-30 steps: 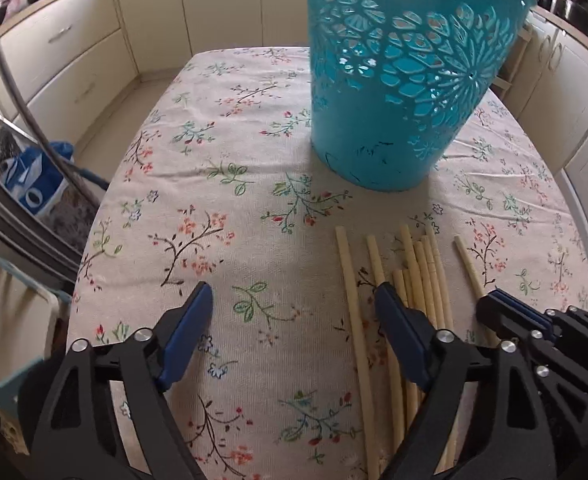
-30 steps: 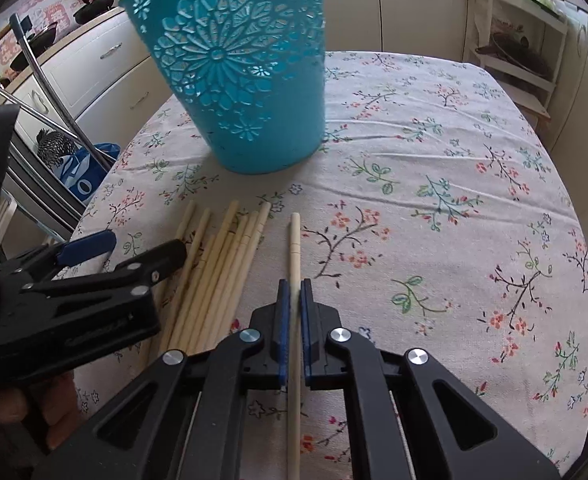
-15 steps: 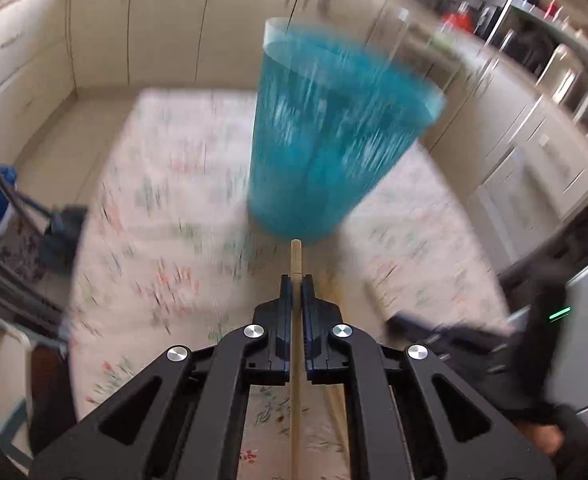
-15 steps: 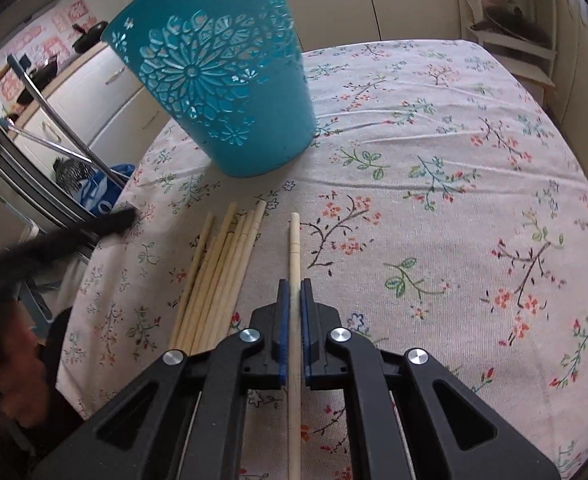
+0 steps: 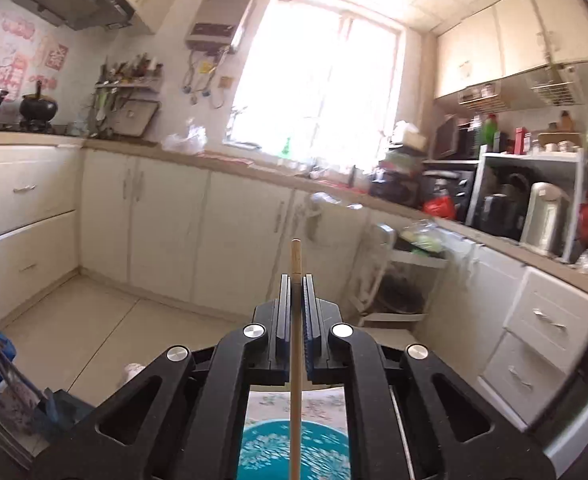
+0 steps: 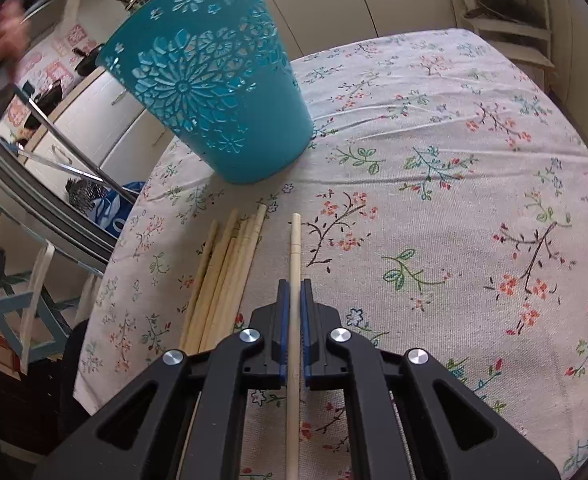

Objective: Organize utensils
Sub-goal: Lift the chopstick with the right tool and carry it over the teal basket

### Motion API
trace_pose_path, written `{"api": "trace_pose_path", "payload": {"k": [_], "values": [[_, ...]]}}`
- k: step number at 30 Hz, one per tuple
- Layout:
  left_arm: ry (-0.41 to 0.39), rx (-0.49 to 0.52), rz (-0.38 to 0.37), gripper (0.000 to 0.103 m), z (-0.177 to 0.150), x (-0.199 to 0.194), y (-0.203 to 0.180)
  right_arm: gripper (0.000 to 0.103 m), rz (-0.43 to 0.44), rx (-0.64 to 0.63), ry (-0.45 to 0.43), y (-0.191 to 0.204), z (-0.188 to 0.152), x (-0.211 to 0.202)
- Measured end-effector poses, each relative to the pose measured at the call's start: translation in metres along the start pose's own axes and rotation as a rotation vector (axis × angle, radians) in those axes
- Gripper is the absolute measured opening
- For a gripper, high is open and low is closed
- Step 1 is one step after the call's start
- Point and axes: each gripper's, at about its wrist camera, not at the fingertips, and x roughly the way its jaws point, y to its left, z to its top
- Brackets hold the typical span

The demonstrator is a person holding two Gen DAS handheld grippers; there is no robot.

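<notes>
Wooden chopstick (image 6: 295, 256) sits clamped in the right hand-held gripper (image 6: 294, 292), short of the teal basket (image 6: 210, 84) on the floral surface (image 6: 454, 184); loose chopsticks (image 6: 222, 276) lie beside. The left hand-held gripper (image 5: 295, 288) pinches another chopstick (image 5: 296, 258) above the basket.

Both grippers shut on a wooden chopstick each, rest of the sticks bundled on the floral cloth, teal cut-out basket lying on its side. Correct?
One thing is off: the teal cut-out plastic basket stands upright on the floral tablecloth, as the right wrist view shows. The rest holds: the left gripper is shut on a wooden chopstick, the right gripper on another, and the loose chopsticks lie bundled on the cloth.
</notes>
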Motion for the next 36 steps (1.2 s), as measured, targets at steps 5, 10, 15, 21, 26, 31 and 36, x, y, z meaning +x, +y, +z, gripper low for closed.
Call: {"api": "trace_pose_path", "payload": {"k": [5, 10, 15, 21, 26, 31, 36], "values": [[0.128, 0.011, 0.076, 0.005, -0.038, 0.041, 0.011, 0.006, -0.017, -0.047, -0.014, 0.003, -0.002, -0.001], [0.214, 0.041, 0.089, 0.005, -0.071, 0.037, 0.018, 0.006, 0.067, 0.052, -0.063, -0.014, 0.003, -0.014], [0.293, 0.056, 0.075, 0.024, -0.082, 0.027, 0.023, 0.006, 0.154, 0.077, -0.226, -0.01, 0.027, -0.059], [0.269, 0.01, 0.11, 0.063, -0.072, -0.022, 0.052, 0.006, 0.272, 0.094, -0.433, 0.012, 0.082, -0.119], [0.269, -0.084, 0.141, 0.075, -0.085, -0.072, 0.087, 0.006, 0.333, 0.083, -0.606, 0.038, 0.142, -0.145], [0.321, -0.094, 0.174, 0.077, -0.127, -0.111, 0.1, 0.006, 0.293, 0.094, -0.724, 0.067, 0.206, -0.128], [0.371, -0.082, 0.204, 0.08, -0.161, -0.136, 0.105, 0.006, 0.149, 0.056, -0.623, 0.085, 0.23, -0.072]]}}
